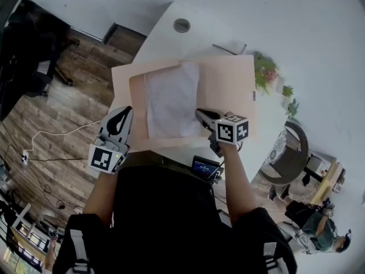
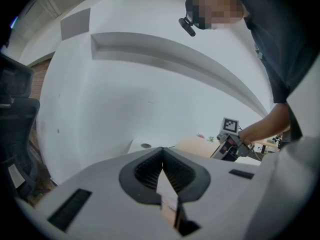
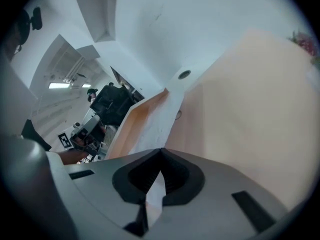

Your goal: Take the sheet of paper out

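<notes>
Right gripper (image 1: 199, 114) clamps the near edge of the paper (image 1: 171, 99), which lies inside the open folder (image 1: 228, 84), while left gripper (image 1: 126, 112) pinches the folder's left flap, presumably anchoring it for the pull.

A white table (image 1: 165, 33) with a round cable hole (image 1: 182, 25) was set against a white wall (image 2: 125, 99), and small potted plants (image 1: 266, 73) were placed near one edge. Wood-plank flooring (image 1: 63, 113) was seen beside it, crossed by a white cable (image 1: 57, 133).
</notes>
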Motion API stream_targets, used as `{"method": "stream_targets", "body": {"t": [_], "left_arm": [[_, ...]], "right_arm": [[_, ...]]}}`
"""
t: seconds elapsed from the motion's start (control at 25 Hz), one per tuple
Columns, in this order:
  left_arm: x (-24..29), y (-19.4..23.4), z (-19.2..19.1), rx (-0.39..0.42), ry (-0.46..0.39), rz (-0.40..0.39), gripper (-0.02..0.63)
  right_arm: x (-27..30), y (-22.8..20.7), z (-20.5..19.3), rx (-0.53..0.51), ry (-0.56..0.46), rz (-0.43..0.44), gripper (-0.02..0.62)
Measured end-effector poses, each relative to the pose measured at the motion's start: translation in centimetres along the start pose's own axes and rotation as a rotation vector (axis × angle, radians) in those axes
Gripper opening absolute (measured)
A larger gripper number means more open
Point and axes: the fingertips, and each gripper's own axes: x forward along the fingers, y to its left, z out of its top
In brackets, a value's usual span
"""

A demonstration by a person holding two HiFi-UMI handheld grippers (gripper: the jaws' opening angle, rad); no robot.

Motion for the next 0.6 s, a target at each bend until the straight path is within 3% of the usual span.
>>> {"method": "stream_targets", "body": {"t": [0.28,0.6], "left_arm": [[0.4,-3.2,2.0,0.036,-0.035,-0.014,0.005],[-0.3,-8.6,5.0,0.079,-0.106,-0.02,0.005]], "right_arm": [[-6.7,-1.8,0.4,-0.07,-0.143,-0.101,0.012],[-15.0,-1.4,0.7,-0.3,-0.315,-0.234,0.012]]}}
